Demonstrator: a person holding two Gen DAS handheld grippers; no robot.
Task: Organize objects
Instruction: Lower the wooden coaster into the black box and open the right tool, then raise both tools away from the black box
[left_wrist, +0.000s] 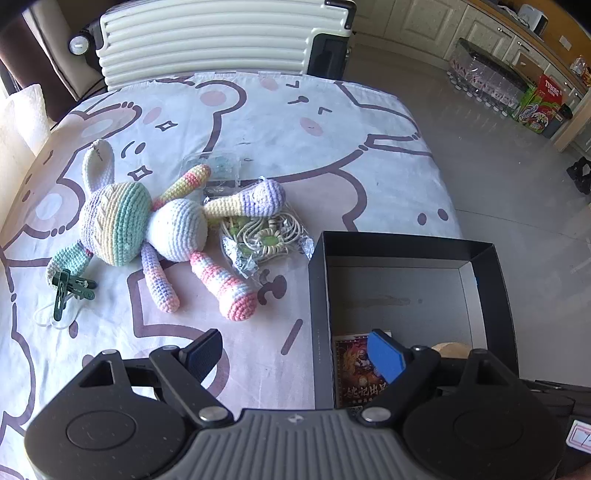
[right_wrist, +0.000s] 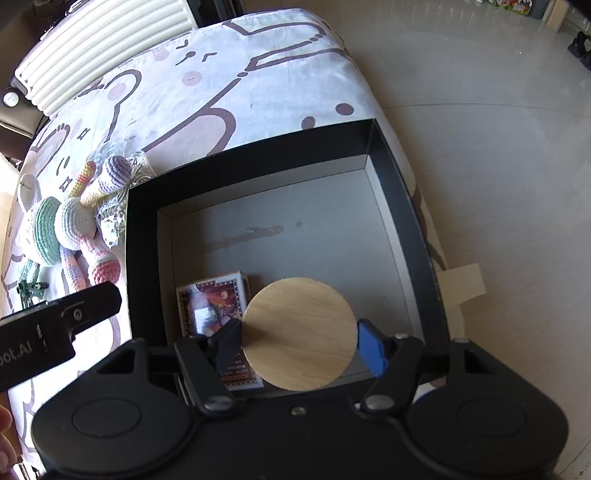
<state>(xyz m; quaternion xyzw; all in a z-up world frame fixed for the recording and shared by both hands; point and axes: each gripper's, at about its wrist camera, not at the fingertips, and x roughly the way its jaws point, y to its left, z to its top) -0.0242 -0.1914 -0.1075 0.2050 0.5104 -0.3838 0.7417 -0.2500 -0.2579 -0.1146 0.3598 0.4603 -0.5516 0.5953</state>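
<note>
**Q:** Where is the black box, and what is in hand over it?

**A:** The black box (right_wrist: 402, 206) sits open at the near corner of a bed sheet printed with cartoon bears. The right gripper (right_wrist: 299, 338) hangs over the box's near edge, its two fingers pressed against opposite edges of a round wooden disc (right_wrist: 299, 332), held flat. Beside the disc, on the box floor against the near-left wall, lies a card pack (right_wrist: 212, 302) with bright artwork.

**Q:** How would that disc handle?

**A:** It looks stiff and light, with a smooth rim. Held only across its width, it could pivot or slip, so I would judge a low, gentle release best.

**Q:** And the other claw?

**A:** The left gripper (left_wrist: 295, 354) is spread wide with nothing in it, straddling the box's left wall.

**Q:** What is left outside the box?

**A:** To the left of the box lies a crocheted rabbit (left_wrist: 147, 225) in pastel stripes, soft and squashy; its body or a limb seems the easiest grip. Between the rabbit and the box is a clear bag of beads and cord (left_wrist: 264, 236), crinkly and probably slippery, best pinched at a loose corner. Farther left of the rabbit lie green clips (left_wrist: 70, 291), small and hard.
</note>
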